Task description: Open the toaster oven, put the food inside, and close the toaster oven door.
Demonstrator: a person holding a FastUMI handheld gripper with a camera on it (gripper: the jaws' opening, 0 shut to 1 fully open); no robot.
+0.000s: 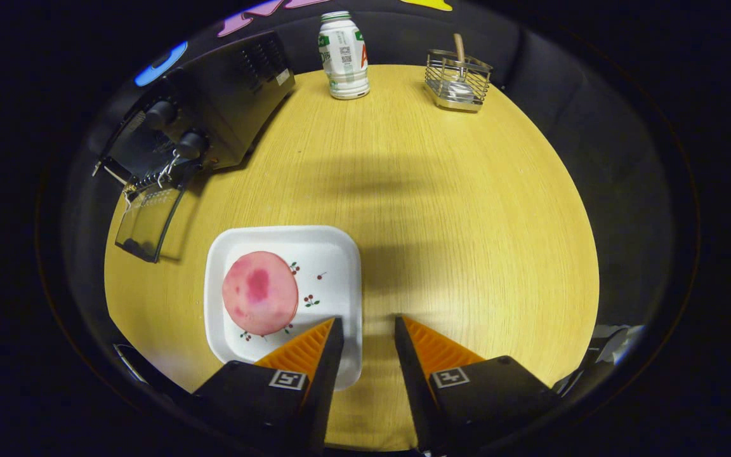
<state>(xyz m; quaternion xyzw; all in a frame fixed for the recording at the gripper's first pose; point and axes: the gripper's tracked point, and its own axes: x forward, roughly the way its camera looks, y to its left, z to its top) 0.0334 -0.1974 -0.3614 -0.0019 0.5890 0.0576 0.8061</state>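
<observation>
Pink food (pixel 259 292) on white plate (pixel 334 254), claw (pixel 368 327) parted, empty, oven (pixel 213 108) door (pixel 146 222) open

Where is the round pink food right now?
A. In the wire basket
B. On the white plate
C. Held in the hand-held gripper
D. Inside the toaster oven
B: the pink food lies on the white plate, just ahead of the hand-held gripper, whose fingers are apart and hold nothing; the toaster oven beyond has its door down.

Matt wood-grain table (pixel 467 222), glossy white plate (pixel 340 266), wire-metal basket (pixel 457 79), glass oven door (pixel 146 222).
</observation>
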